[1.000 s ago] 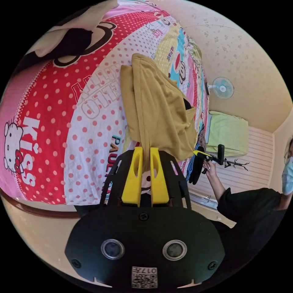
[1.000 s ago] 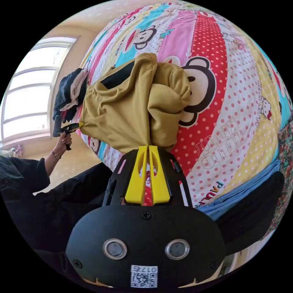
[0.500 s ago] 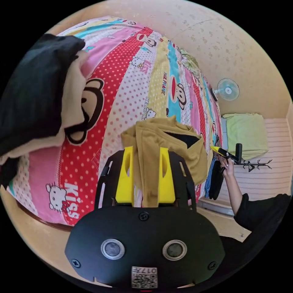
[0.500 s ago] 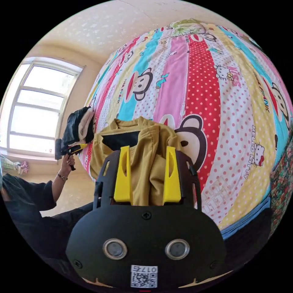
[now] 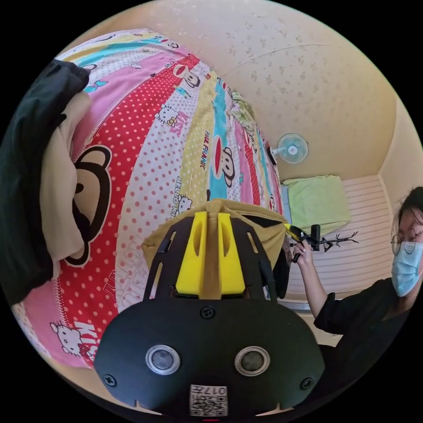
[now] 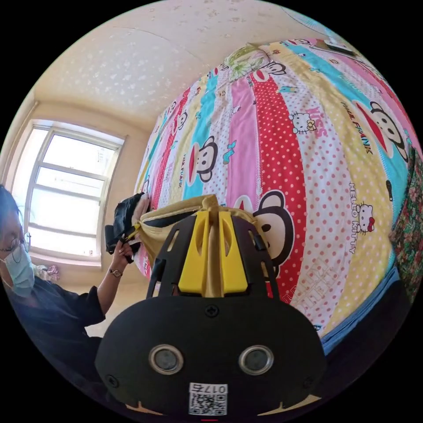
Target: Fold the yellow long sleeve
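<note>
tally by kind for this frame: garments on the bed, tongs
Yellow long sleeve: 1, held at both ends
Black garment at the bed's side: 1
Cream garment lying against the black one: 1
Left tongs: 1, shut on the yellow fabric
Right tongs: 1, shut on the yellow fabric
Total: 5

The left gripper view looks past its own yellow jaws, close over the striped cartoon-print bedspread [image 5: 145, 145], toward a wall-mounted fan [image 5: 292, 148]. The right gripper view faces across the same bedspread [image 6: 282, 145] toward a bright window [image 6: 66, 189]. Both share the bedspread and the bunched mustard-yellow long-sleeve garment [image 5: 211, 264].
</note>
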